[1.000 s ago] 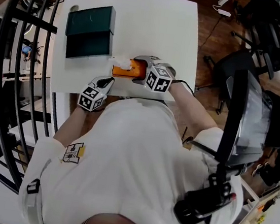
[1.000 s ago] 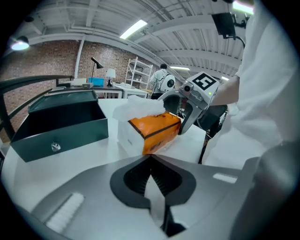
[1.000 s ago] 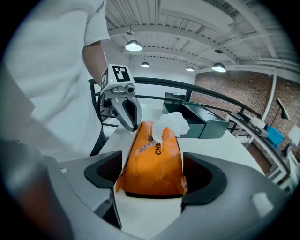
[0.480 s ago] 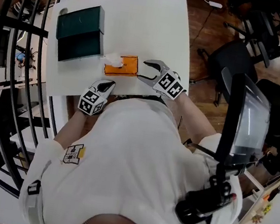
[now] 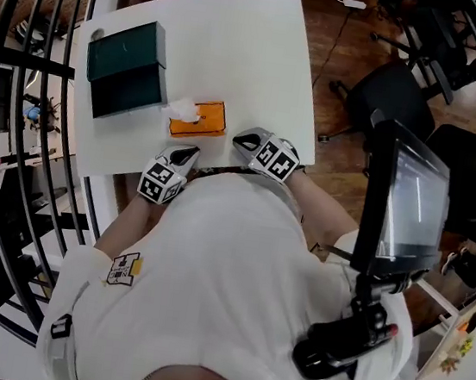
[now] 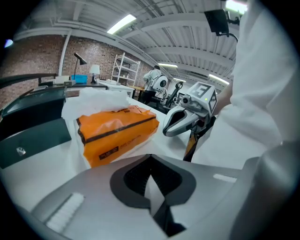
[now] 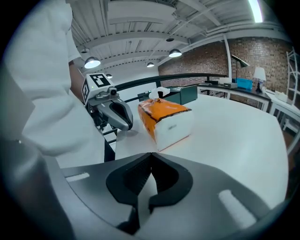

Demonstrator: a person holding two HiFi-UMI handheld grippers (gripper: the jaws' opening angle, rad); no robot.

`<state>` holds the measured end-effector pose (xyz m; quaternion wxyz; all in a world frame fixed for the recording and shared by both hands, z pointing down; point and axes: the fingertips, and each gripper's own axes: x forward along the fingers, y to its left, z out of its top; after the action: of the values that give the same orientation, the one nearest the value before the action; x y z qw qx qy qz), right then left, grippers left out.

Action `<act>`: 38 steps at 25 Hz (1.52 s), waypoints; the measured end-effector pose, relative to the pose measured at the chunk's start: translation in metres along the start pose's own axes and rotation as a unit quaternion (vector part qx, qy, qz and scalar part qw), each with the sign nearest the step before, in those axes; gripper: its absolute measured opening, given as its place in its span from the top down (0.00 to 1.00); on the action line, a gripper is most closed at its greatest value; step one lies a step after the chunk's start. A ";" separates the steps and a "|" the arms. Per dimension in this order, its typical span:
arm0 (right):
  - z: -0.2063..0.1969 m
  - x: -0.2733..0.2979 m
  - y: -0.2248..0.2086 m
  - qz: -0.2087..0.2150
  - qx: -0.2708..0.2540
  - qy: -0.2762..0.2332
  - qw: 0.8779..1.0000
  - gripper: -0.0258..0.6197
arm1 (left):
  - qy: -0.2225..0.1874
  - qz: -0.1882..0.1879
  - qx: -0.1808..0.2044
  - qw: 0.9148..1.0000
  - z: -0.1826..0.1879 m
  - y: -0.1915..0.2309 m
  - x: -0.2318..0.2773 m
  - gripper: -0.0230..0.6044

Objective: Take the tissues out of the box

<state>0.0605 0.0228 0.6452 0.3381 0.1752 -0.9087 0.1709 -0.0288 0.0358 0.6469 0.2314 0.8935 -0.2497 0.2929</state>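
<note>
From where I stand, the orange pack (image 5: 204,119) lies flat on the white surface (image 5: 239,46), just beside the dark green box (image 5: 122,70) and not in it. A white tissue (image 5: 181,110) puffs out of the pack's end nearest the box; I can't tell whether it touches the box.

Both grippers sit at the near edge of the surface, clear of the pack. The left gripper (image 5: 185,153) has its jaws pressed together with nothing between them. The right gripper (image 5: 244,139) is the same, tips meeting and empty. They point at the pack from either side.

With the pack already out of the box, I'd guess the step in hand is drawing out the loose tissue, or else the job is nearly finished. If it is the tissue, the pack looks light and soft-walled, so a straight tug would likely drag or lift the whole thing. A good way would be to rest the left gripper on the orange top to pin it down. The right gripper would then open its jaws before it reaches the pack and come in over the top. It should pinch the tuft low, near the slot, not at its thin tip. Pulling up and away from the box in one even draw should keep the sheet from tearing. It should also keep the pack from knocking against the box.
</note>
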 end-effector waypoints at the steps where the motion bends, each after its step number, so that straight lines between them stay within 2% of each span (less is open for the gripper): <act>1: -0.002 0.001 0.001 0.001 -0.001 0.003 1.000 0.96 | 0.000 0.000 0.000 1.000 0.000 -0.001 0.000 0.96; 18: -0.008 0.001 -0.002 -0.006 -0.001 0.015 1.000 0.96 | 0.002 -0.002 0.004 1.000 0.001 0.002 0.000 0.96; 38: -0.003 -0.001 -0.004 -0.008 -0.003 0.008 1.000 0.96 | -0.010 0.005 -0.009 1.000 0.005 -0.001 0.000 0.96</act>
<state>0.0649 0.0209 0.6471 0.3476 0.1806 -0.9048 0.1672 -0.0263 0.0341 0.6434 0.2357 0.8929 -0.2591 0.2830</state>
